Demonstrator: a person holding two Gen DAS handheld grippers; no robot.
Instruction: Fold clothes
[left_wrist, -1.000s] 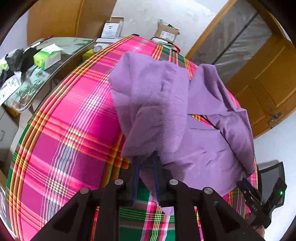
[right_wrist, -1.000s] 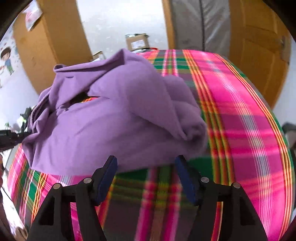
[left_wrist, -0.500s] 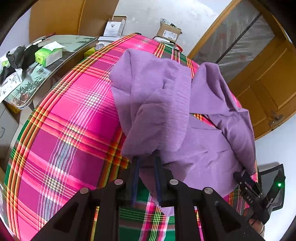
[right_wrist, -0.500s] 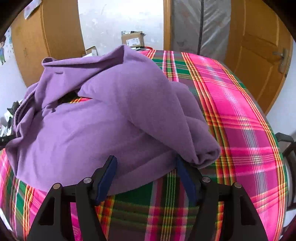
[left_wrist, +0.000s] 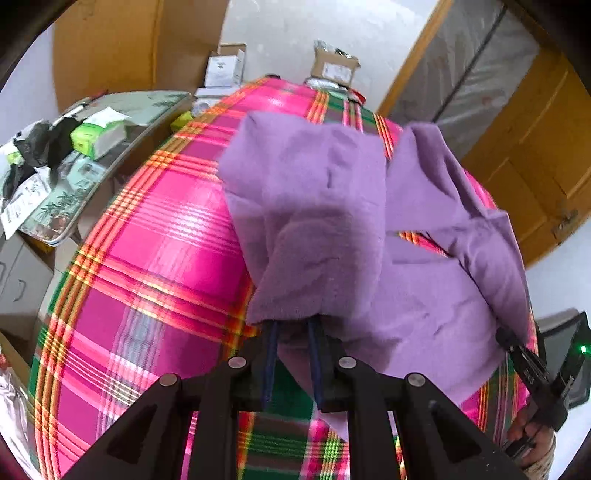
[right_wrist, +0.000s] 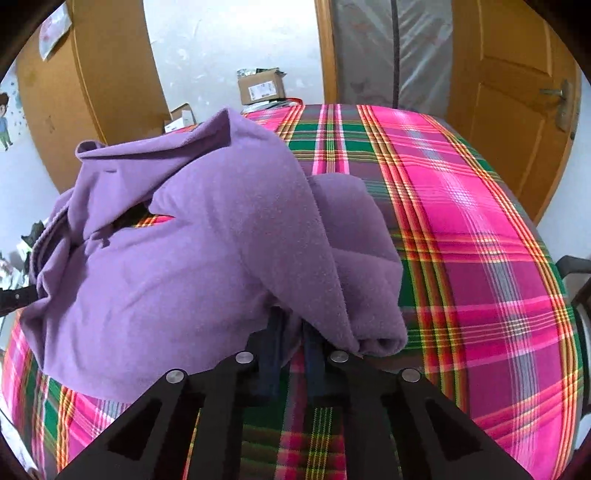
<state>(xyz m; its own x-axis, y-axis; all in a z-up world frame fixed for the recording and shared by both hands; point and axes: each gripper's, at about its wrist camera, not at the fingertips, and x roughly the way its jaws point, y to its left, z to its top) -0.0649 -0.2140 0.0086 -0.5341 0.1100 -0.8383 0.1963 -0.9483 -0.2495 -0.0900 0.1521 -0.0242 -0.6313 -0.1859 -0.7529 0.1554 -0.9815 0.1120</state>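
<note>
A purple fleece garment (left_wrist: 332, 229) lies crumpled on a bed with a pink, green and yellow plaid cover (left_wrist: 155, 258). My left gripper (left_wrist: 291, 325) is shut on the garment's near edge, with cloth draped over its fingertips. In the right wrist view the same purple garment (right_wrist: 192, 266) bulges in folds, and my right gripper (right_wrist: 293, 321) is shut on a fold of it near the front edge of the plaid cover (right_wrist: 480, 258). The right gripper (left_wrist: 532, 373) also shows at the left wrist view's right edge, with a hand behind it.
A side table (left_wrist: 88, 155) with a green tissue pack and clutter stands left of the bed. Cardboard boxes (left_wrist: 334, 68) sit on the floor past the far end. Wooden doors (right_wrist: 517, 110) rise on the right, and a dark chair (right_wrist: 576, 280) stands by the bed's right side.
My right gripper moved forward to the garment and went from open to shut on a fold. The left gripper kept its hold and barely moved.
</note>
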